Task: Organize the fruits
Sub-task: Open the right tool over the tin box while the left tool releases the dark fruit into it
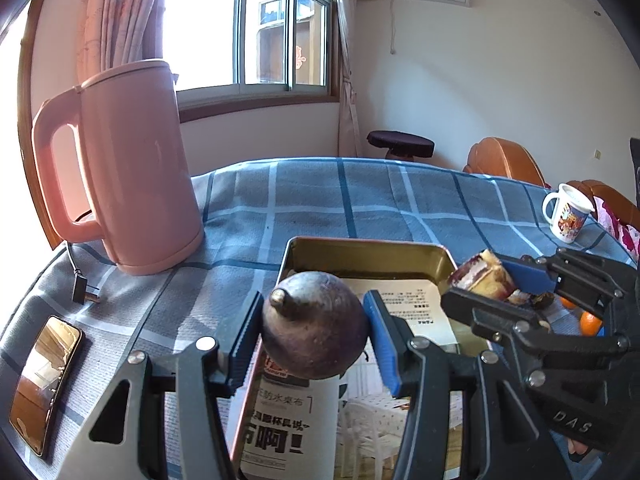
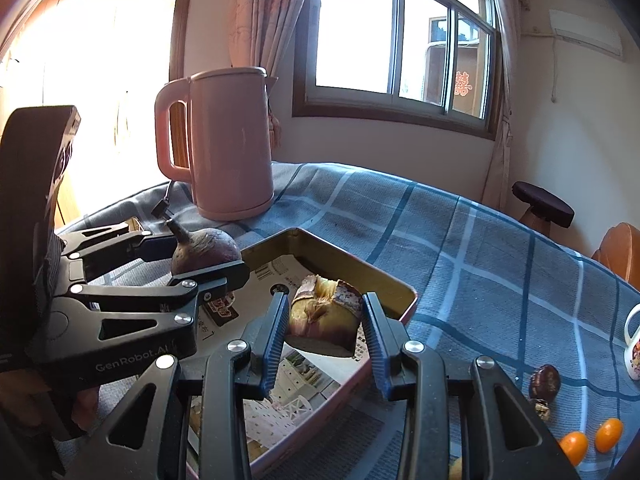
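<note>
My left gripper (image 1: 314, 328) is shut on a round dark purple fruit (image 1: 316, 324) with a short stem and holds it above the near end of a gold metal tray (image 1: 360, 246) lined with printed paper. It also shows in the right wrist view (image 2: 208, 250). My right gripper (image 2: 325, 328) is shut on a yellowish fruit piece with purple skin (image 2: 324, 320), held over the tray (image 2: 404, 292). In the left wrist view this gripper (image 1: 500, 276) is at the tray's right edge. Small orange fruits (image 2: 608, 434) and dark fruit pieces (image 2: 544, 382) lie on the cloth to the right.
A pink kettle (image 1: 132, 168) with cord and plug (image 1: 82, 288) stands at the back left on the blue checked tablecloth (image 1: 360, 200). A phone (image 1: 44, 384) lies at the left edge. A white printed mug (image 1: 568, 212) stands at the far right. Wooden chairs (image 1: 504, 160) stand behind the table.
</note>
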